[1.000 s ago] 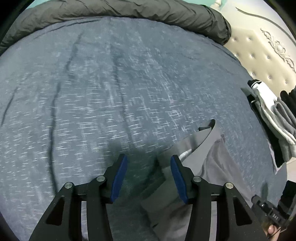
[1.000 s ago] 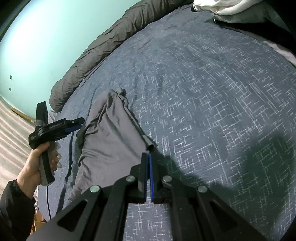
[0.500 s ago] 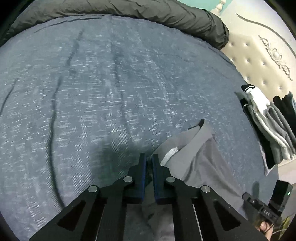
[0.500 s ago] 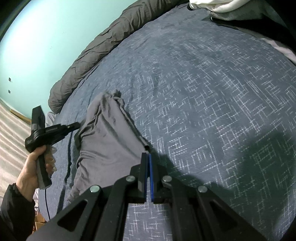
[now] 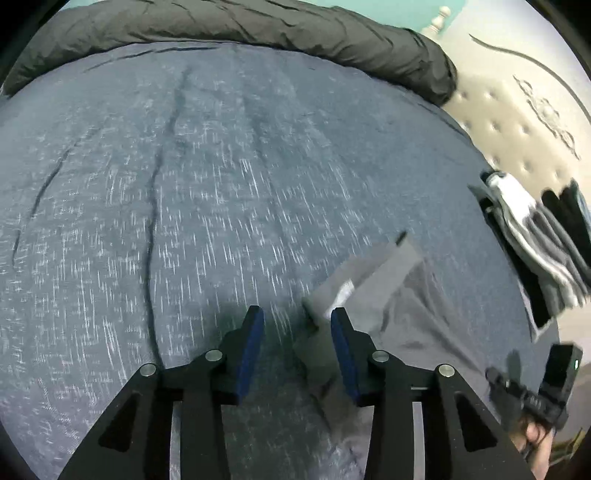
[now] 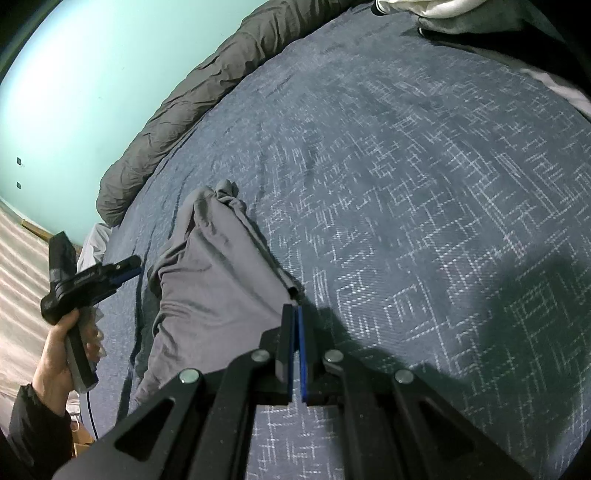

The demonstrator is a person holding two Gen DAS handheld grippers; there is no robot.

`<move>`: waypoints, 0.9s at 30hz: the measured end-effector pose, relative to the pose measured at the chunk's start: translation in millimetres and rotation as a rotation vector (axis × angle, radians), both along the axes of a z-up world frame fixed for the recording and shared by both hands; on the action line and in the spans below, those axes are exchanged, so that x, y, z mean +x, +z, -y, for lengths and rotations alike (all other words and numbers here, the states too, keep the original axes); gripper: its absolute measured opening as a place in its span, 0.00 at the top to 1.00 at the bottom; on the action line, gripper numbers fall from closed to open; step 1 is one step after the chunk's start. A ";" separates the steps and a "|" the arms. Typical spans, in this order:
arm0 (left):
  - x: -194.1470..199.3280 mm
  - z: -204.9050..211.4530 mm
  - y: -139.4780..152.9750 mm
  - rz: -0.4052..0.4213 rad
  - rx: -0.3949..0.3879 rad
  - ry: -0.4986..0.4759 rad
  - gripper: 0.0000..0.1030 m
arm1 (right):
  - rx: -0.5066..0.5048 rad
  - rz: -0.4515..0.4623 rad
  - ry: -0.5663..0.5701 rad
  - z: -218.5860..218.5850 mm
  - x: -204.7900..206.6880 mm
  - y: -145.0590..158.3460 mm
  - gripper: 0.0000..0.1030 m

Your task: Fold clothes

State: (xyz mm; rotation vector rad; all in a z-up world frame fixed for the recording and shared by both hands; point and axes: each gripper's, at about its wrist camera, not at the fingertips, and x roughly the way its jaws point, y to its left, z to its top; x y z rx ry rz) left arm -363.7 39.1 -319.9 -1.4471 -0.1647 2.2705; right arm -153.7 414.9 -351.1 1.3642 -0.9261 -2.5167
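A grey garment point(image 5: 417, 314) lies crumpled on the blue patterned bedspread point(image 5: 221, 184); it also shows in the right wrist view point(image 6: 214, 273). My left gripper point(image 5: 297, 325) is open just above the garment's near corner, whose edge lies between the jaws, not gripped. My right gripper point(image 6: 294, 314) is shut, its tips at the garment's near corner point(image 6: 291, 291); I cannot tell whether cloth is pinched. The left gripper also shows from outside in the right wrist view point(image 6: 125, 267).
A rolled dark grey duvet point(image 5: 258, 26) runs along the bed's far edge. A stack of folded clothes point(image 5: 535, 236) lies by the padded headboard point(image 5: 517, 110). A teal wall point(image 6: 92, 74) stands behind the bed.
My left gripper closed half a second ago and has opened again, pulling back a little from the garment. My right gripper stays shut at the garment's corner.
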 end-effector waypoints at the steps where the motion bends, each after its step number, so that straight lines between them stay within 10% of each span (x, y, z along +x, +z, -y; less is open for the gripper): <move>1: 2.3 -0.2 -2.2 0.005 0.002 -0.008 0.60 | 0.000 0.001 0.001 0.7 -0.2 -0.2 0.98; 9: 10.8 2.7 -22.3 0.064 0.070 0.000 0.60 | 0.001 0.004 0.000 1.5 -1.3 -2.0 0.98; 14: 6.0 2.7 -22.4 0.051 0.078 0.025 0.99 | 0.003 0.007 0.004 2.3 -2.7 -3.4 0.98; 25: 1.7 3.9 -6.5 0.055 0.089 0.046 0.99 | -0.005 0.015 0.002 -1.0 -2.6 -6.8 0.98; 27: 6.1 4.6 -9.6 0.065 0.084 0.043 0.82 | -0.008 0.015 0.000 -2.4 -2.4 -6.8 0.98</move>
